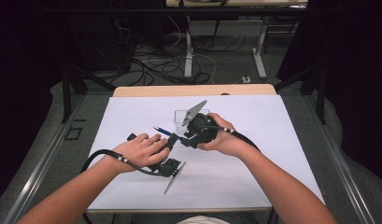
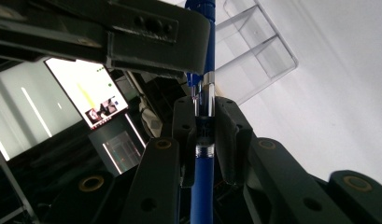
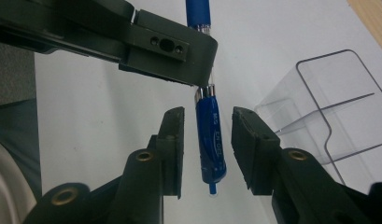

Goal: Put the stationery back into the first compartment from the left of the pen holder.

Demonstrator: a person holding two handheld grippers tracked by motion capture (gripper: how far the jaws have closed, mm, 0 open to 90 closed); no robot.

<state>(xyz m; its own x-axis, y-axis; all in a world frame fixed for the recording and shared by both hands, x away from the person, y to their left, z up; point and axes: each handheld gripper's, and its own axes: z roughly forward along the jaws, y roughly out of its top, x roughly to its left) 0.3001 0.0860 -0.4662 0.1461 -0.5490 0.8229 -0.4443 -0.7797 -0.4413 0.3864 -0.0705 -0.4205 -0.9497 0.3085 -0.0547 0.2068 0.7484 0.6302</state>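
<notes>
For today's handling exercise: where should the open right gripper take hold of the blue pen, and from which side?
Grip the free capped end of the blue pen, jaws either side of its round barrel, coming end-on opposite the left gripper, which clamps its middle.

blue pen (image 3: 210, 140) hangs between the right gripper's (image 3: 207, 149) parted jaws.

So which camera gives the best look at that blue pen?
The right gripper view: the blue plastic pen shows its printed barrel and tip, hanging between the right tool's open jaws. The left gripper view shows it clamped, partly hidden. The high view shows a small blue sliver.
</notes>
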